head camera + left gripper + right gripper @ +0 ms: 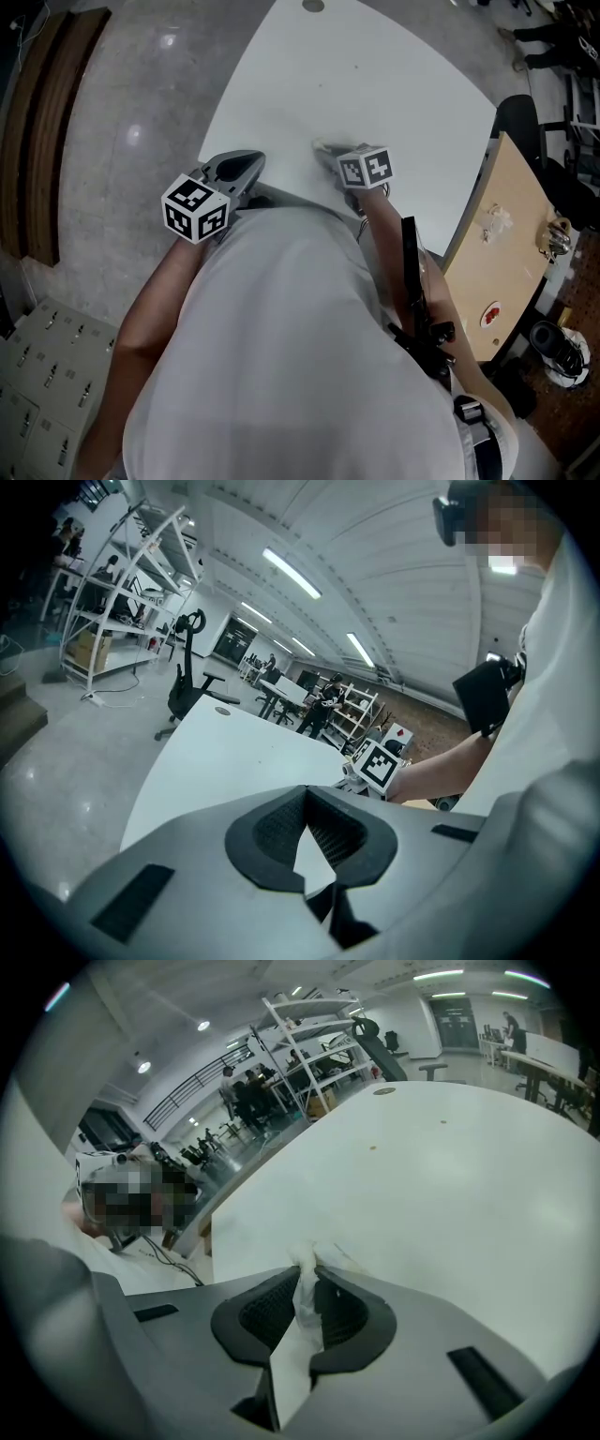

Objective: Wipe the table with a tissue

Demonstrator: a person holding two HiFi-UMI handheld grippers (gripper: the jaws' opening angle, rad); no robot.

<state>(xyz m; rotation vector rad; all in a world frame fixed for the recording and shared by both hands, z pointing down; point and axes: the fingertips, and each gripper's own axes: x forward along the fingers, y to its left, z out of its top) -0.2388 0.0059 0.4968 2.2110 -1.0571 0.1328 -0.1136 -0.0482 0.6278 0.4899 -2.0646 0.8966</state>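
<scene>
White tabletop (450, 1176), wide open beyond tissue (303, 1290)

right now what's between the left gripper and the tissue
Nothing: the head view shows only bare white table between the left gripper and the tissue clamped in the right gripper.

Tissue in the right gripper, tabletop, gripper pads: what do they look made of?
The tissue looks like thin white paper, matte, crumpled where the right gripper pinches it. The table has a smooth white top, likely laminate: faint sheen, no grain. The pads are dark and ribbed, probably rubber or soft plastic; can't tell which.
</scene>
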